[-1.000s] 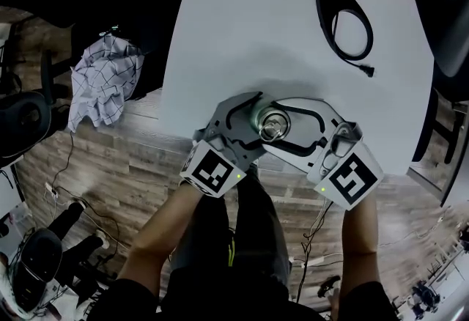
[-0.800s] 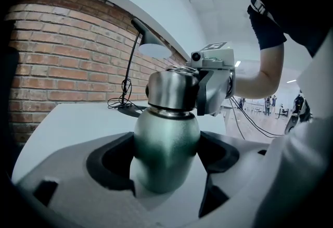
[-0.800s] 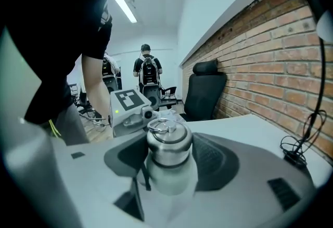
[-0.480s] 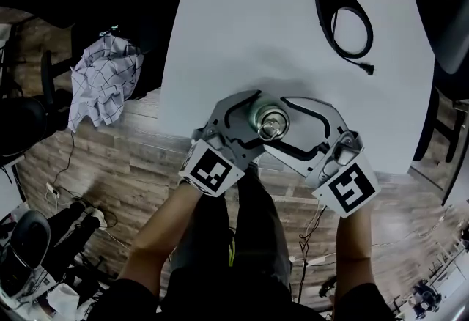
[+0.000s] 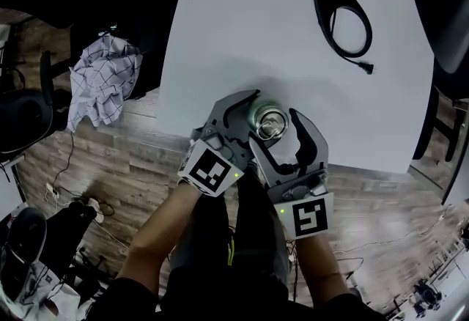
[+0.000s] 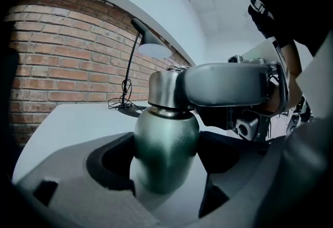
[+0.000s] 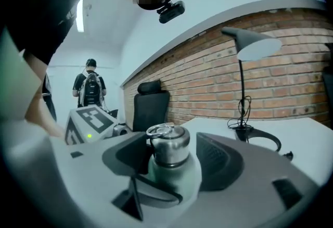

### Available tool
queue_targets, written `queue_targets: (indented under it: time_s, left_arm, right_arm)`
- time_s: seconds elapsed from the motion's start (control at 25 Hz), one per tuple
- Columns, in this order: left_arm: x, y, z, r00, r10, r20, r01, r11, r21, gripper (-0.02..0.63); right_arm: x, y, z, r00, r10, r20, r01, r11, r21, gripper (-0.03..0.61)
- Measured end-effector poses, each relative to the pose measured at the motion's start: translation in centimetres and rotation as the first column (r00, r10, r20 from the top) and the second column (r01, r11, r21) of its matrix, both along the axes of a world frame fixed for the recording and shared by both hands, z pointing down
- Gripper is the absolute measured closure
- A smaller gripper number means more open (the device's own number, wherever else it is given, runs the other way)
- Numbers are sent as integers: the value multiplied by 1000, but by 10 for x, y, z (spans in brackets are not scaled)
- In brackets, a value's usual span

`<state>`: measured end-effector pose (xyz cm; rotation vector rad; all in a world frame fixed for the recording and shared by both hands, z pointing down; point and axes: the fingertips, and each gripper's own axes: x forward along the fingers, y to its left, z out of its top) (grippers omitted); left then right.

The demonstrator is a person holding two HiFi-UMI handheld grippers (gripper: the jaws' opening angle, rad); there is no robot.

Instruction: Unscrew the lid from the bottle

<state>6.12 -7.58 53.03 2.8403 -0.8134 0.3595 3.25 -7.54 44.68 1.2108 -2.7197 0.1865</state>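
A green metal bottle (image 5: pixel 258 116) stands upright near the front edge of the white table (image 5: pixel 249 19). My left gripper (image 5: pixel 256 122) is shut on its body (image 6: pixel 164 149), with a dark pad pressed on each side. The silver lid (image 7: pixel 167 144) with a wire ring sits on the bottle's neck. My right gripper (image 5: pixel 277 129) reaches in from the near side and straddles the lid (image 6: pixel 164 86). In the right gripper view (image 7: pixel 169 155) a thin gap shows between the lid and the right-hand pad, so it is open.
A black lamp base with a coiled cable (image 5: pixel 341 8) lies at the table's far right; its lamp (image 7: pixel 250 45) rises above it. A black office chair (image 5: pixel 443 4) stands at the right. A checked cloth (image 5: pixel 102 81) is on the left. A person with a backpack (image 7: pixel 91 86) stands far off.
My right gripper has swung round the lid, clockwise as seen from above, from the right side to the near side. The left gripper and the bottle have stayed put.
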Motion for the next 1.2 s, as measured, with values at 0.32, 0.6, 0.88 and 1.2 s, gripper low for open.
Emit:
queue_targets:
  time_s: [0.32,0.6,0.88,1.2]
  left_arm:
    - [0,0,-1,1000,-15,0,15,1000,-19,252]
    - [-1,2,4,1000,-5,9,5,1000,-13,252]
    - [-1,2,3,1000,-2,8,2,1000,-6,252]
    - [-1,3,4,1000,-7,12,7,1000,-7,252]
  right_arm:
    - [-4,-2,3,996,78,-45,-76,996,56,324]
    - [-7,2,9,987,-139,-74,141,990,15,324]
    - [-10,11,12,786,-602,-141,597,798,-82,324]
    - [-12,12,10,712,-689,-136,680,725,-110,325]
